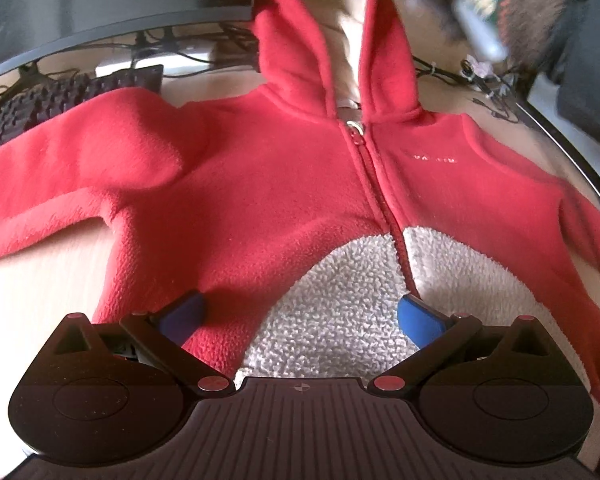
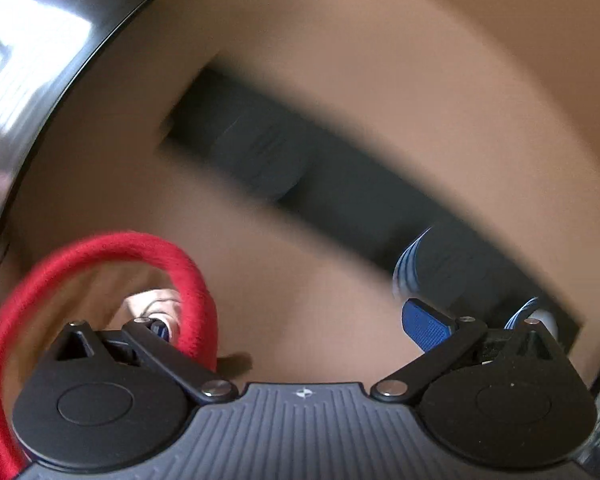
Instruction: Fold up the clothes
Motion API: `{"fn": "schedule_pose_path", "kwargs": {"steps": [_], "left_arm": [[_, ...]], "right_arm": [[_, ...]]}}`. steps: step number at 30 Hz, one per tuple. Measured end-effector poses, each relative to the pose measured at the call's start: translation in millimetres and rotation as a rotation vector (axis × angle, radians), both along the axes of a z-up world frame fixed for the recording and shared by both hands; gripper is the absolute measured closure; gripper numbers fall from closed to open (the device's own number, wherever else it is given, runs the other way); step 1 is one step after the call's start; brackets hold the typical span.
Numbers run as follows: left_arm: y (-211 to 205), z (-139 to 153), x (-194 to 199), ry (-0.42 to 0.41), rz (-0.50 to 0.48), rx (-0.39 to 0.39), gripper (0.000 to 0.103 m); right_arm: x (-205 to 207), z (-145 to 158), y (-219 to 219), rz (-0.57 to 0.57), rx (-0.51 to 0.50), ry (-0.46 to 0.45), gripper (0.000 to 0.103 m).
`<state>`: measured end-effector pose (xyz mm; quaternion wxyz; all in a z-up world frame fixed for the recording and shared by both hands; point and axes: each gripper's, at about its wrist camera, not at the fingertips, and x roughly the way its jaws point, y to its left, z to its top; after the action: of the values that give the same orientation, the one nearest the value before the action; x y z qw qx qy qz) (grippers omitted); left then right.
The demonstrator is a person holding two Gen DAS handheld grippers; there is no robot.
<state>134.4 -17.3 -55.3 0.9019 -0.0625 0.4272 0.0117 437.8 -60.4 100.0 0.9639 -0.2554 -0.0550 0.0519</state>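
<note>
While the red fleece hoodie (image 1: 260, 184) lies spread flat, zipped and unfolded on the surface (image 1: 40, 292) ahead of the wide-open left tool (image 1: 300, 316), the right tool (image 2: 292, 328), also open, has one finger inside its hood rim (image 2: 192, 280), so folding appears not yet begun.

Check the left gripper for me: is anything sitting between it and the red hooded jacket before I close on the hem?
Nothing visible blocks it. The left gripper is open directly over the bottom of the red hooded jacket, its fingers straddling the white fleece patch beside the zipper. The keyboard lies well off, beyond the sleeve.
</note>
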Motion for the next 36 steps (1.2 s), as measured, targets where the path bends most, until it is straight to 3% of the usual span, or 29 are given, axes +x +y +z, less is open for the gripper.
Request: {"fn": "schedule_pose_path", "kwargs": {"steps": [2, 4, 6, 10, 15, 21, 24, 29, 36], "left_arm": [[-1, 1, 6, 0.004, 0.012, 0.0, 0.0], [1, 1, 16, 0.004, 0.019, -0.025, 0.0], [5, 2, 26, 0.008, 0.037, -0.061, 0.0], [13, 2, 38, 0.005, 0.05, -0.104, 0.0], [19, 1, 41, 0.004, -0.013, -0.115, 0.0], [47, 18, 13, 0.013, -0.085, -0.216, 0.0], [59, 39, -28, -0.074, -0.132, -0.128, 0.0], [58, 56, -102, -0.166, -0.285, 0.15, 0.0], [47, 29, -164, -0.077, -0.403, 0.338, 0.0]], "right_arm": [[1, 10, -5, -0.007, 0.029, -0.078, 0.0], [5, 9, -10, 0.028, 0.023, -0.037, 0.0], [12, 1, -14, 0.087, -0.01, 0.15, 0.0], [-7, -23, -43, 0.177, 0.055, 0.465, 0.0], [-76, -53, -94, 0.199, 0.121, 0.642, 0.0], [-187, -62, -144, 0.153, 0.148, 0.672, 0.0], [-244, -70, -170, 0.096, 0.143, 0.667, 0.0], [-331, -90, -192, 0.025, 0.155, 0.732, 0.0], [-415, -139, -198, -0.094, 0.063, 0.768, 0.0]]}}
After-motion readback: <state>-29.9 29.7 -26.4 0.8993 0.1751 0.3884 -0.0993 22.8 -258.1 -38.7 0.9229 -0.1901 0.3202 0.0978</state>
